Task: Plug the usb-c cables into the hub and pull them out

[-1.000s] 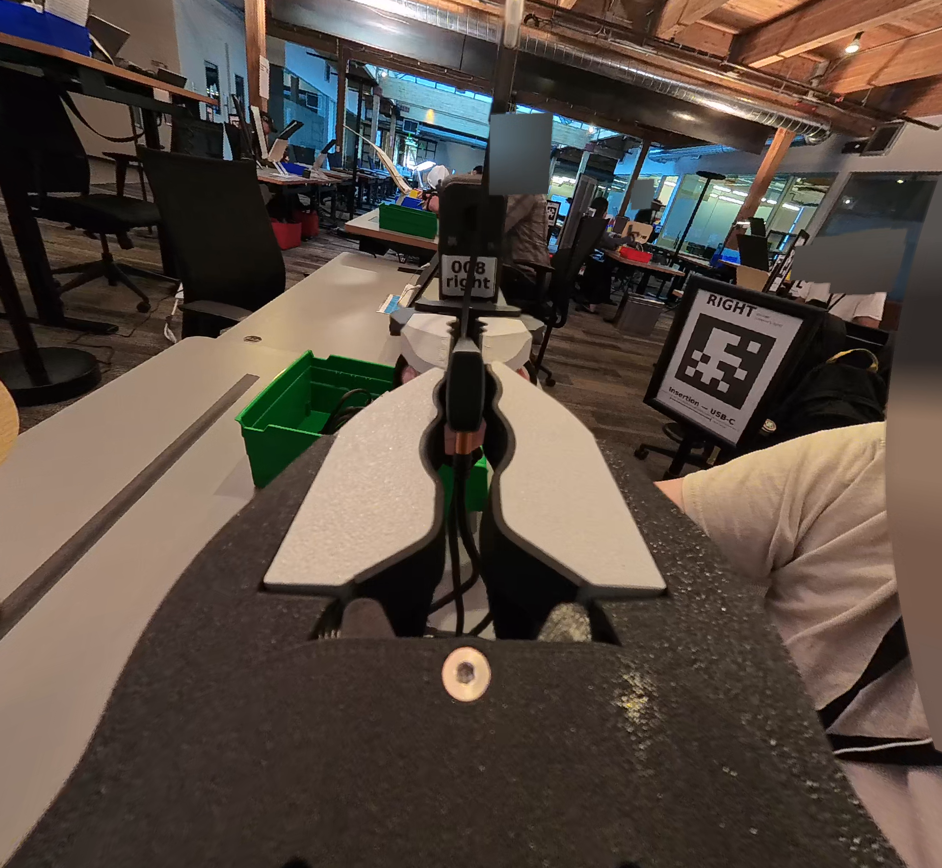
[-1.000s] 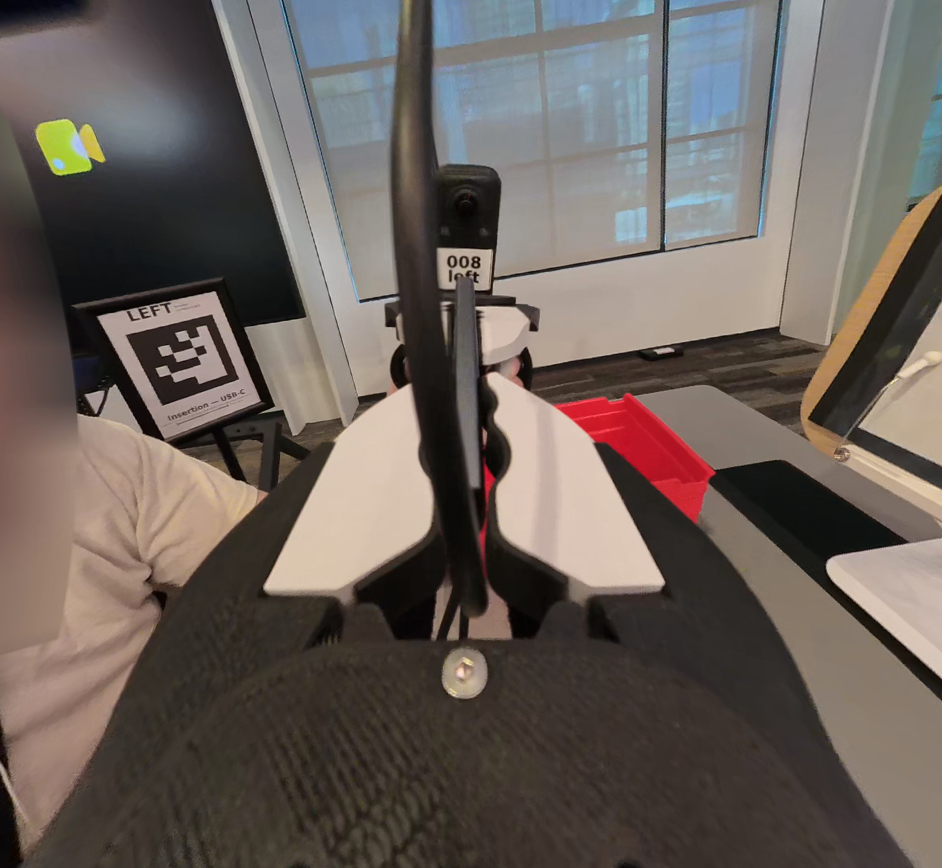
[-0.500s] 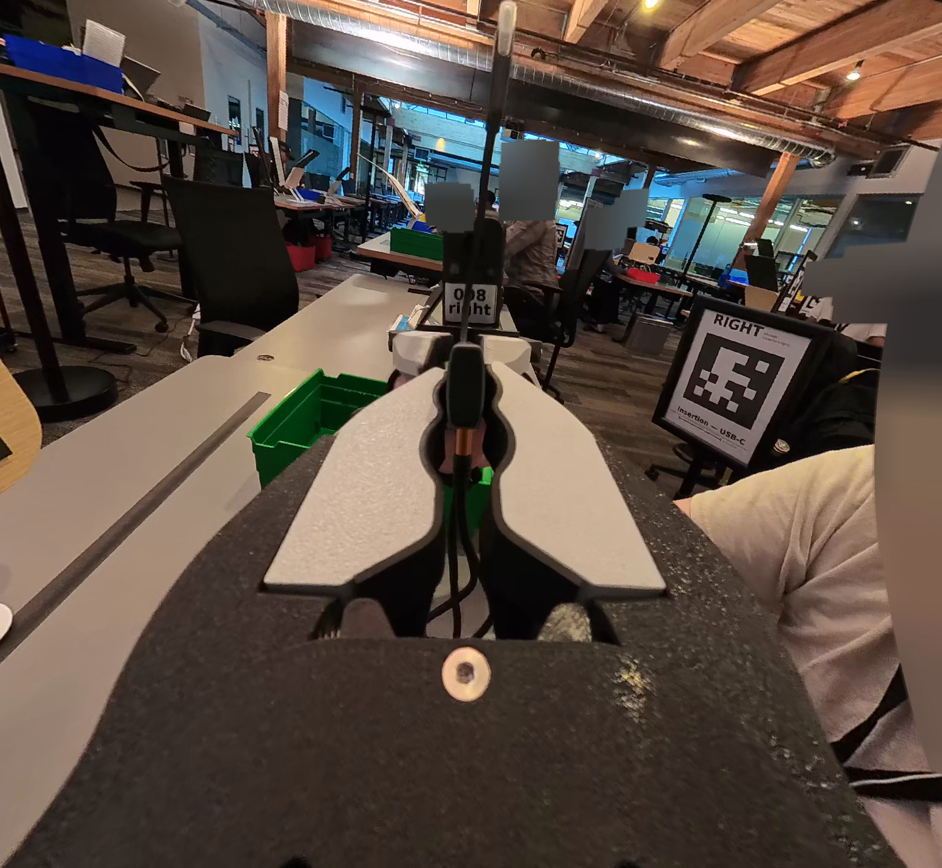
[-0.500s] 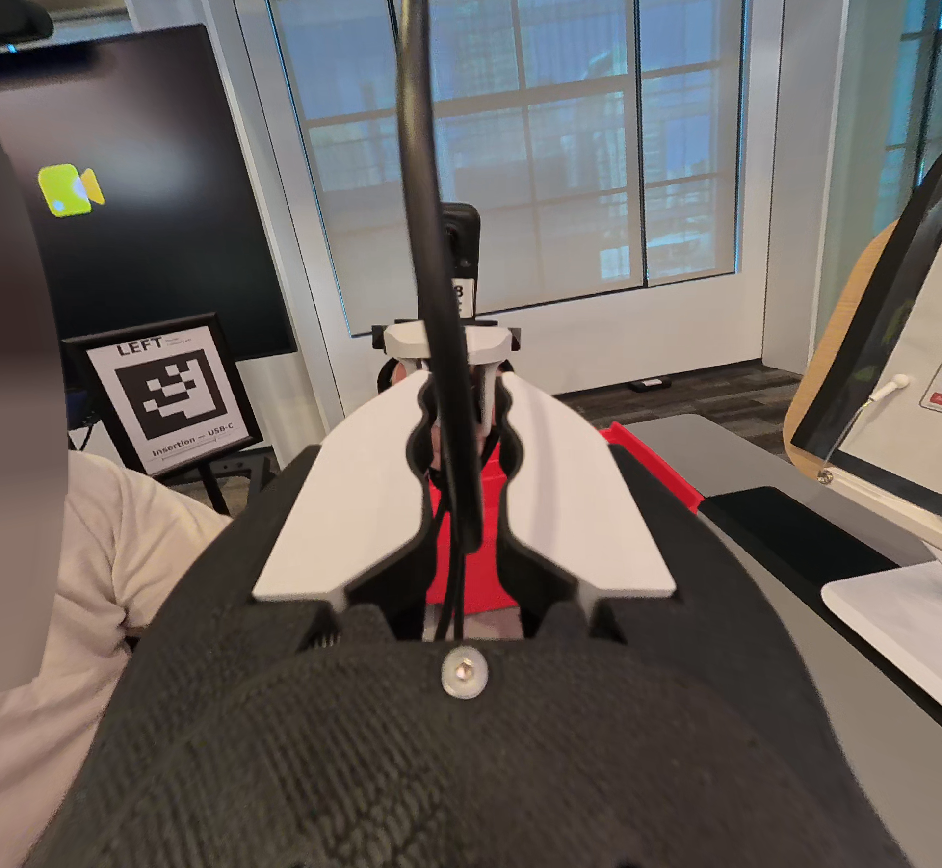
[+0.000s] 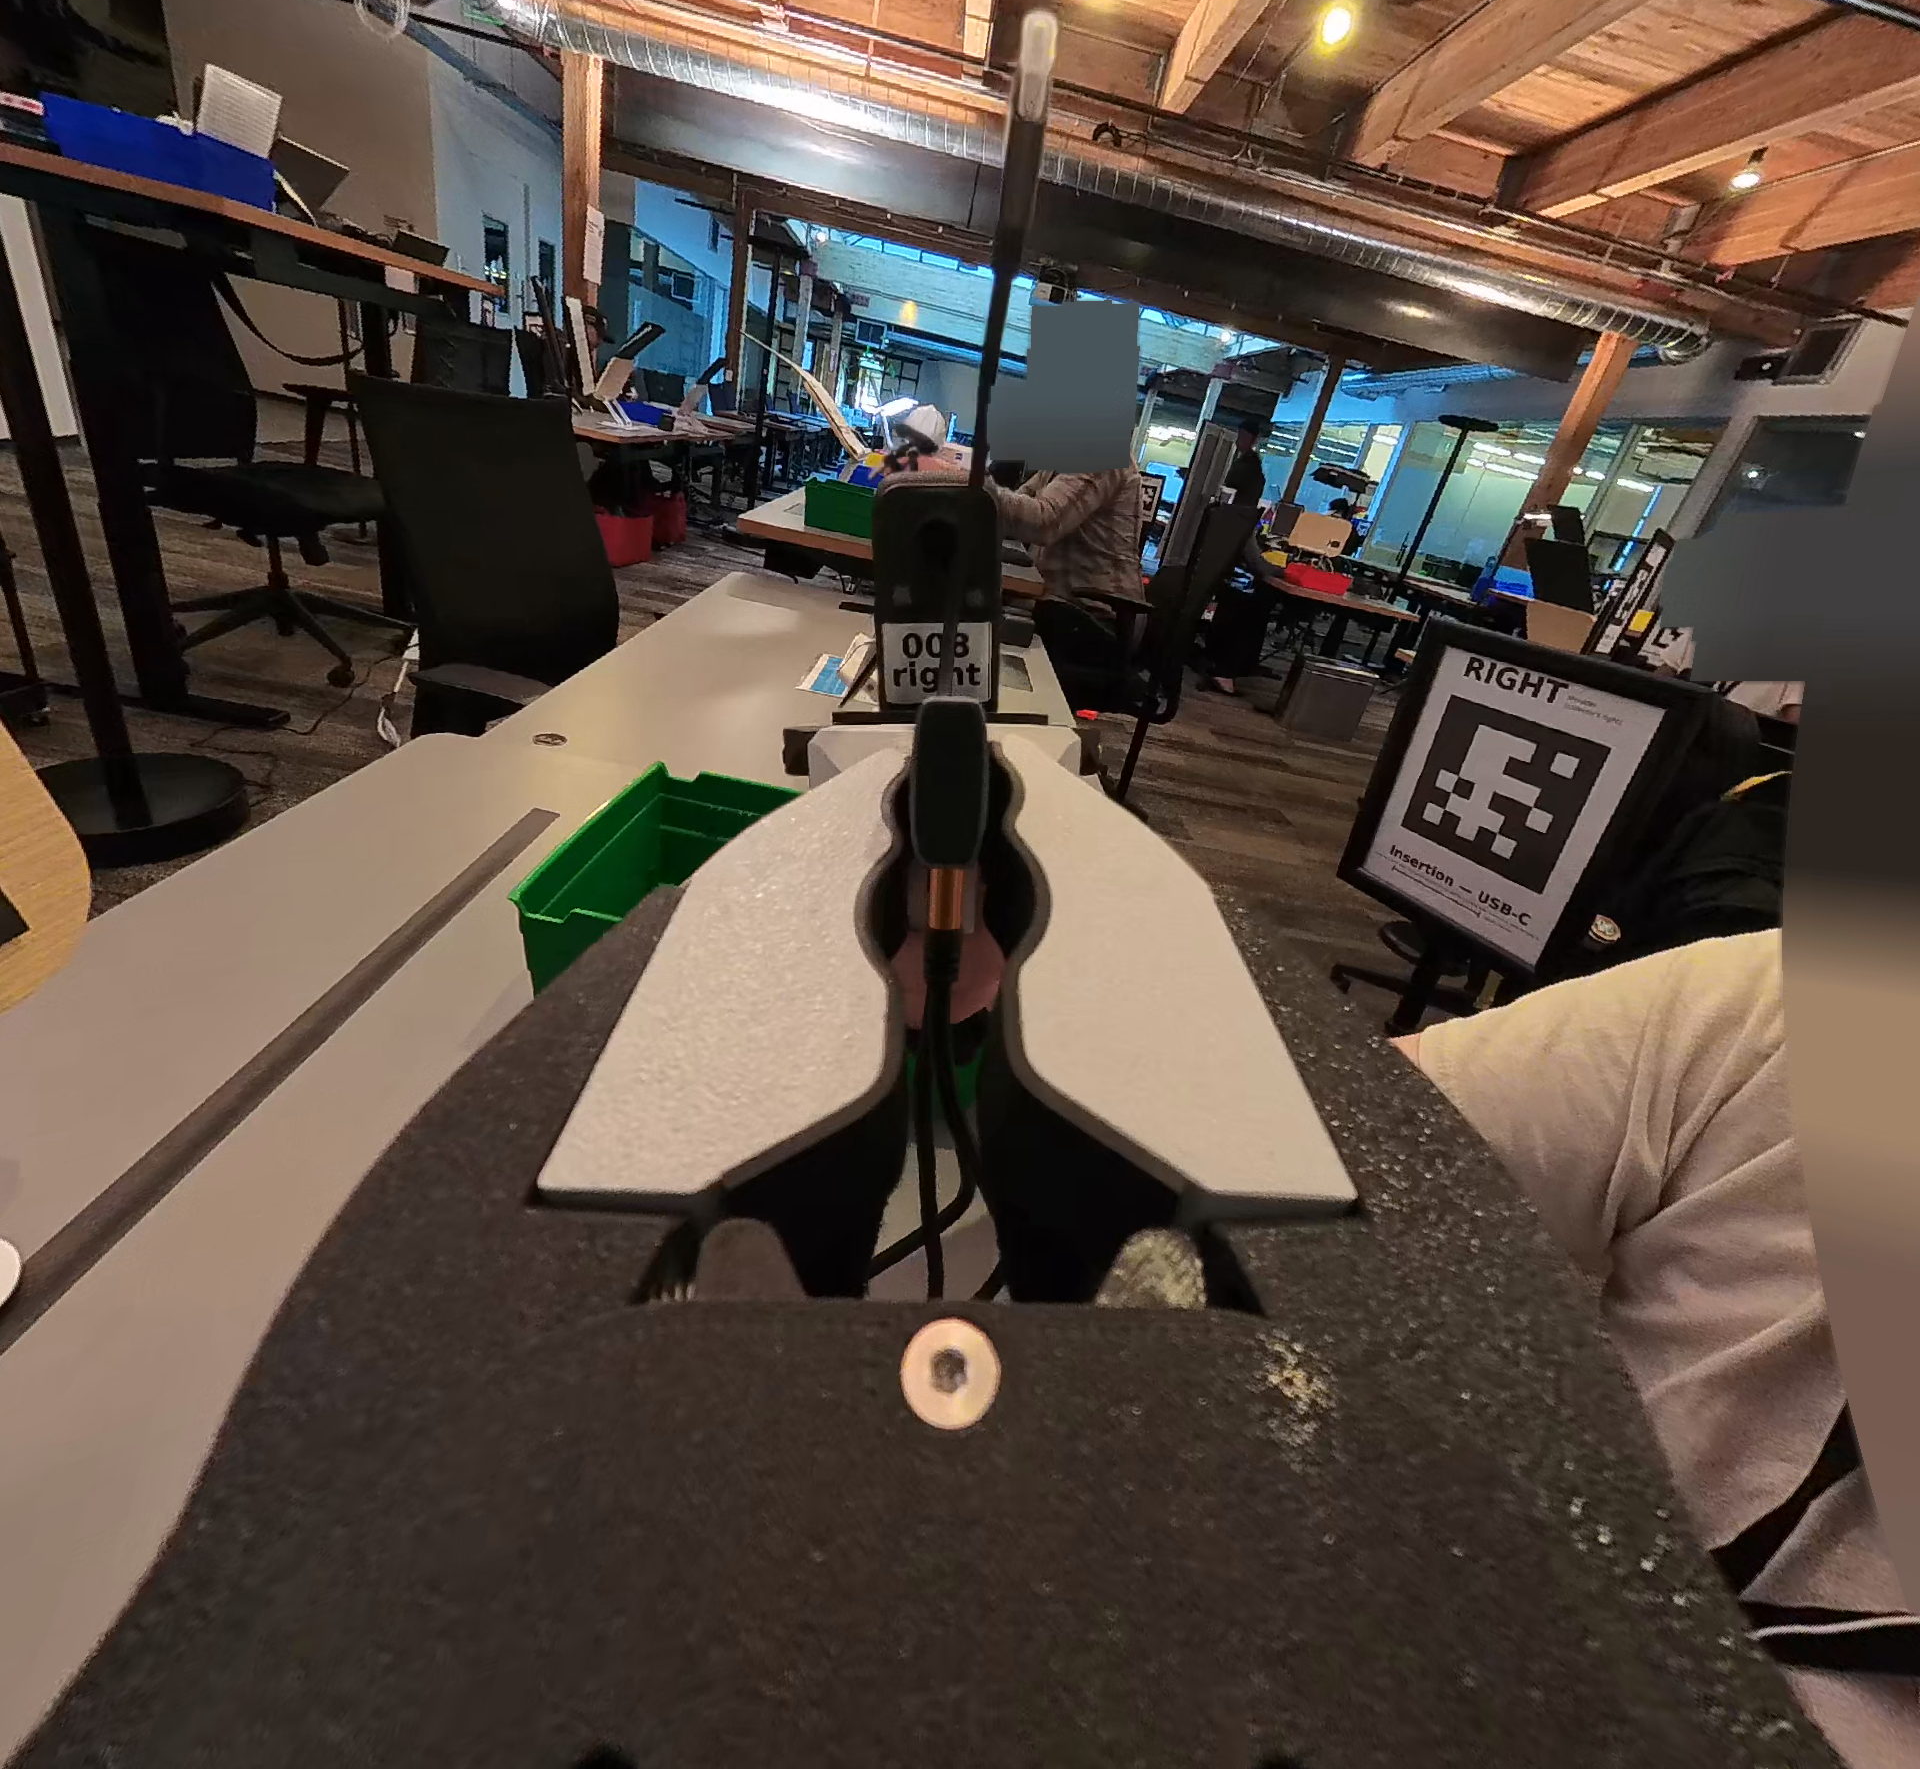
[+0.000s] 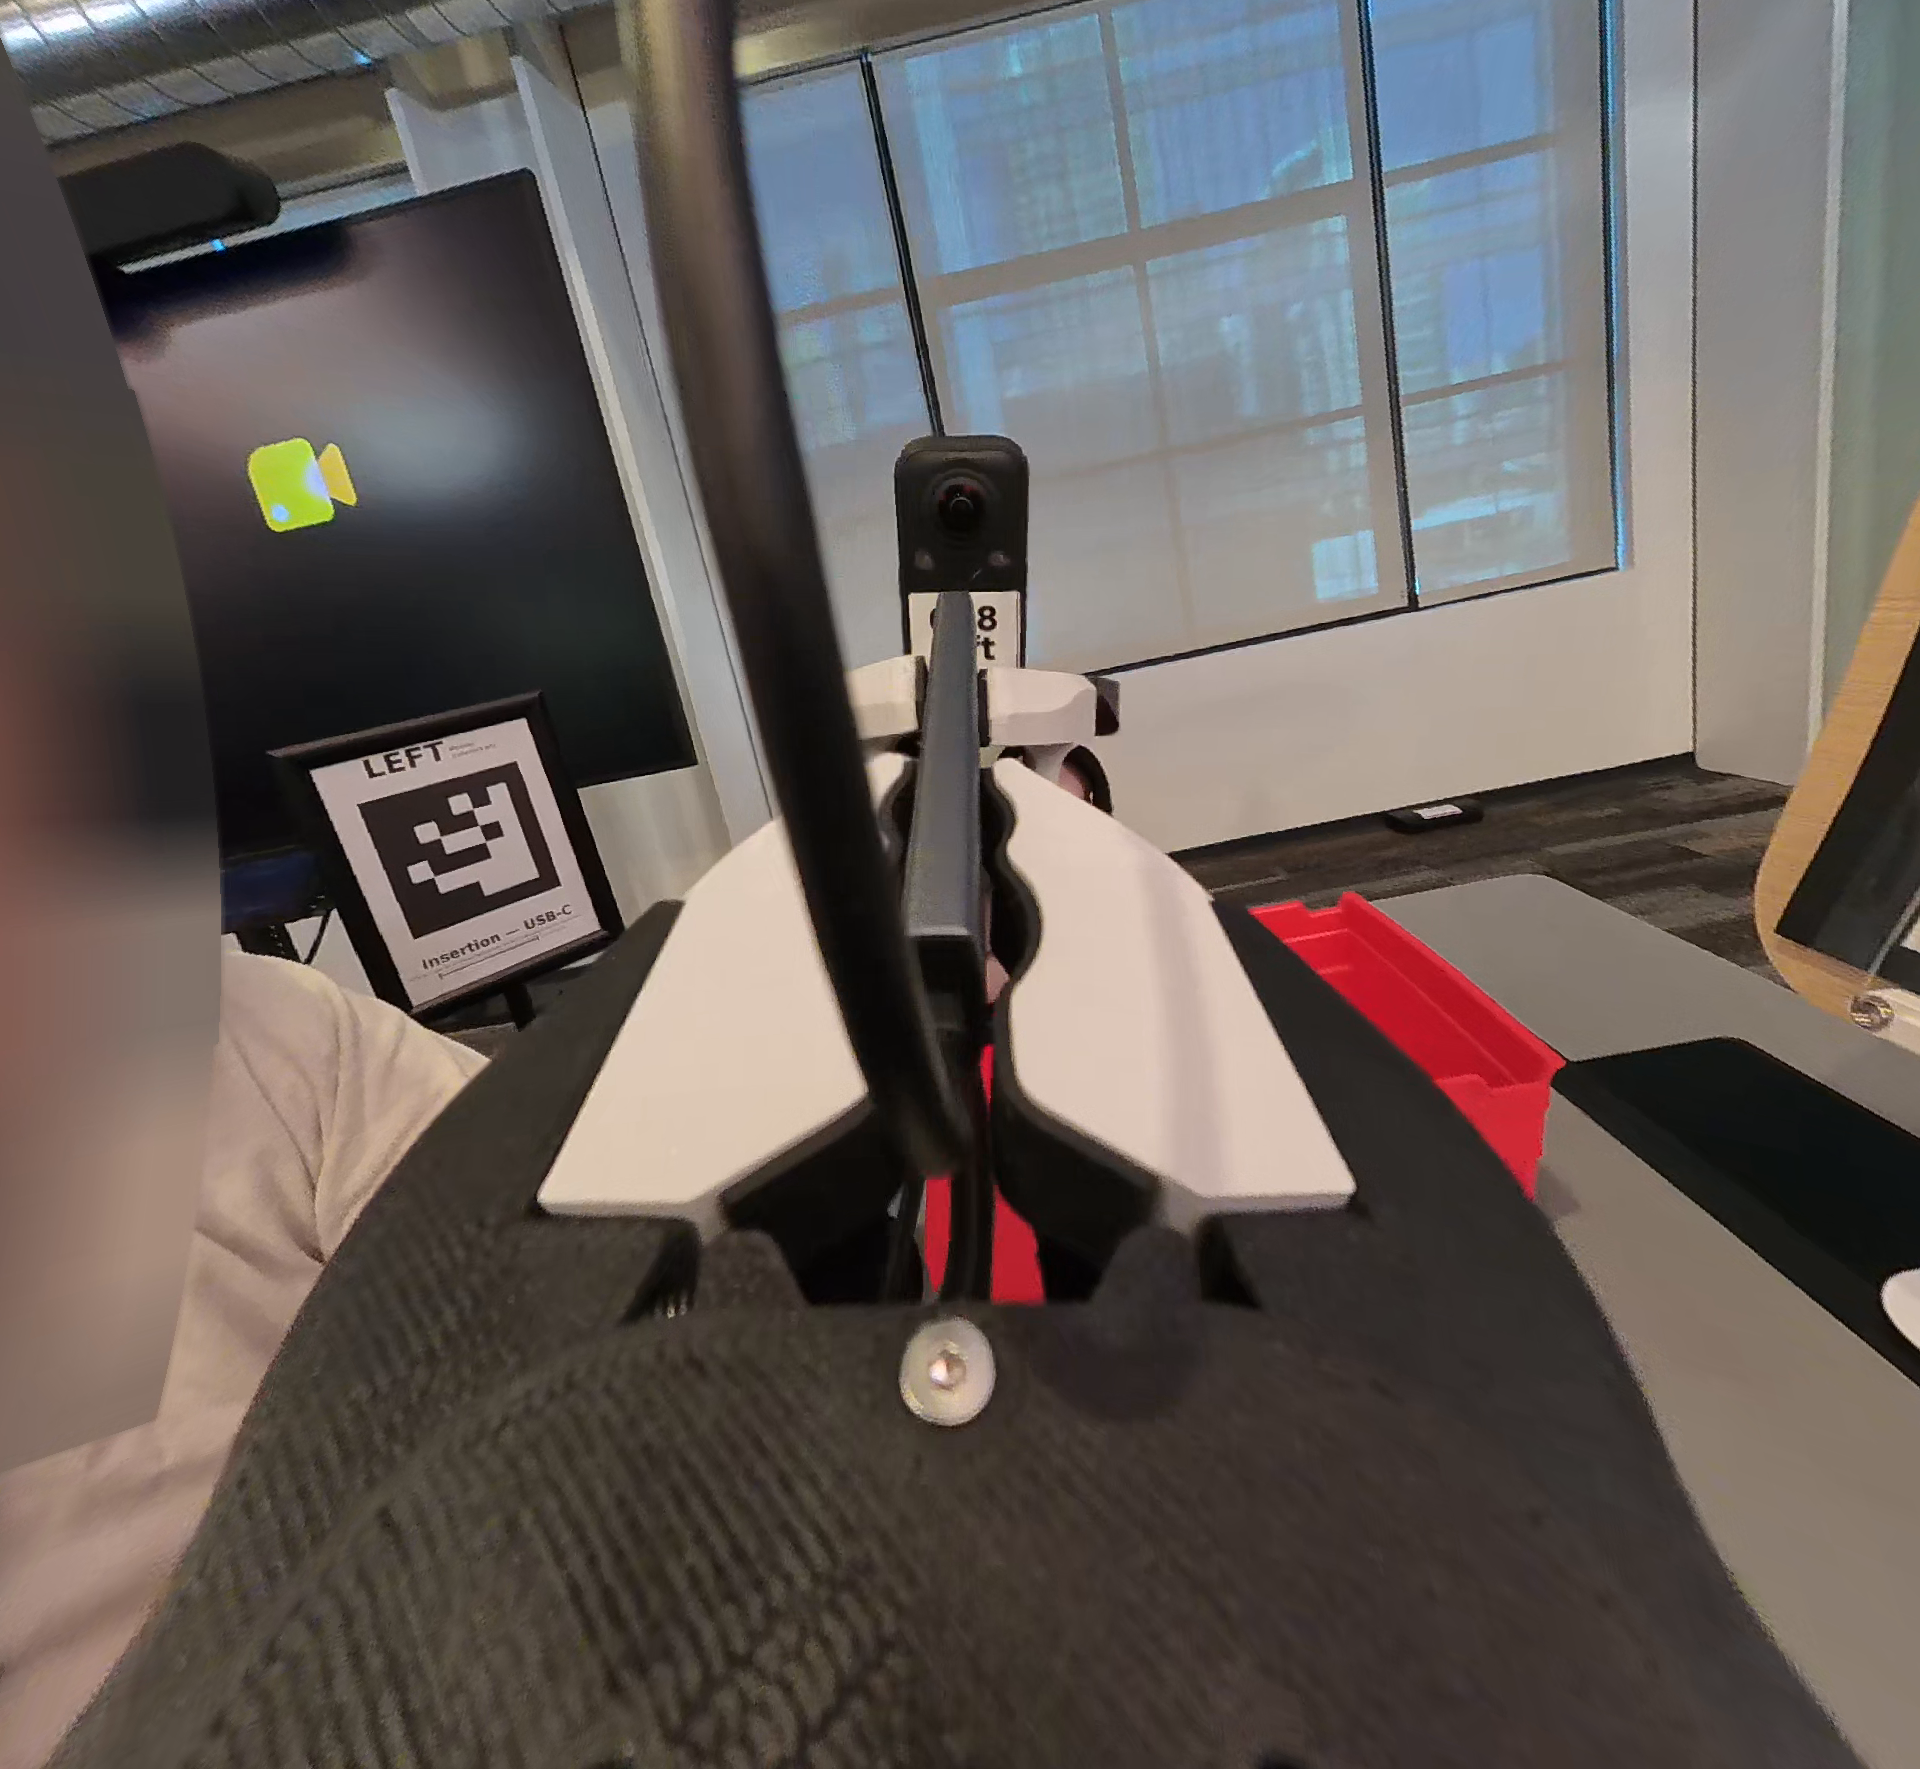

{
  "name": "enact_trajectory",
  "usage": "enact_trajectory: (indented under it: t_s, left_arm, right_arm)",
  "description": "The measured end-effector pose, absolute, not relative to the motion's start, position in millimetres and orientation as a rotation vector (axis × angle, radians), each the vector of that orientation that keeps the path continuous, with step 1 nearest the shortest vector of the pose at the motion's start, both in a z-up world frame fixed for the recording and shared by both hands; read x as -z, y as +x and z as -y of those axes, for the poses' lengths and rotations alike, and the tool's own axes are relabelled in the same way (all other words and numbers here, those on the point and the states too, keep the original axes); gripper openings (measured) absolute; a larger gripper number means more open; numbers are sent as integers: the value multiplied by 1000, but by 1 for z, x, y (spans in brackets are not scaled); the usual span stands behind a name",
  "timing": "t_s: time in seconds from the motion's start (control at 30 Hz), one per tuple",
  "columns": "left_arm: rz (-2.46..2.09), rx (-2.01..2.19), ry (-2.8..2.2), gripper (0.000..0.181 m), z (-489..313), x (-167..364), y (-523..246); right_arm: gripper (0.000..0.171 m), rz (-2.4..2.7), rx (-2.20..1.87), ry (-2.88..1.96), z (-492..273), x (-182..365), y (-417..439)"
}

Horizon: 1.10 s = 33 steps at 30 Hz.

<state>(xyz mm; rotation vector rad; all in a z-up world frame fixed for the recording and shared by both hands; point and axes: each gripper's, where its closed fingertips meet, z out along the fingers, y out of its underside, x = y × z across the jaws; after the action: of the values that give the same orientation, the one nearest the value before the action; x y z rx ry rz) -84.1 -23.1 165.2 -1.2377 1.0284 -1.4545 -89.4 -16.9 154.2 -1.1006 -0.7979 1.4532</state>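
My left gripper (image 5: 948,784) is shut on the black plug of a usb-c cable (image 5: 948,810) with a copper band; its thin cable runs back between the fingers. My right gripper (image 6: 948,784) is shut on a slim dark grey hub (image 6: 943,846), seen edge-on. The hub's thick black cable (image 6: 727,348) arcs up and over. The two grippers face each other, tip to tip. The right gripper also shows in the left wrist view (image 5: 940,743), and the left gripper in the right wrist view (image 6: 971,711). Whether the plug sits in the hub is hidden.
A green bin (image 5: 634,846) stands on the grey table (image 5: 260,940) to the left. A red bin (image 6: 1434,1013) stands on the table in the right wrist view. Framed marker signs (image 5: 1507,805) (image 6: 457,846) stand nearby. A person's pale sleeve (image 5: 1621,1200) is close by. Left and right tips are no more than a few centimetres apart.
The right wrist view has tilted up and the hub is again plain between its fingers, pointing at the left gripper. The left gripper keeps its hold on the plug.
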Motion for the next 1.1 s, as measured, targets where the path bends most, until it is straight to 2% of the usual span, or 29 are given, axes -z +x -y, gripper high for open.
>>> enact_trajectory:
  t_s: [0.33, 0.57, 0.73, 0.87, 1.1]
  left_arm:
    - [-1027, 1474, -1239, 10, 23, -164, -83]
    - [-887, 1352, -1306, 42, -6, -164, -98]
    - [-787, 1226, -1292, 47, -16, -179, -132]
    - [-775, 1146, -1240, 45, -8, -192, -153]
    - [-776, 1216, -1186, 43, 3, -203, -163]
  right_arm:
    - [11, 816, -1390, -1126, 16, -154, -87]
    - [11, 792, -1313, -1182, 2, -146, -79]
    - [11, 752, -1183, -1225, -9, -148, -55]
    - [10, 747, -1011, -1199, -4, -173, -36]
    - [9, 859, -649, -1394, -50, -236, 25]
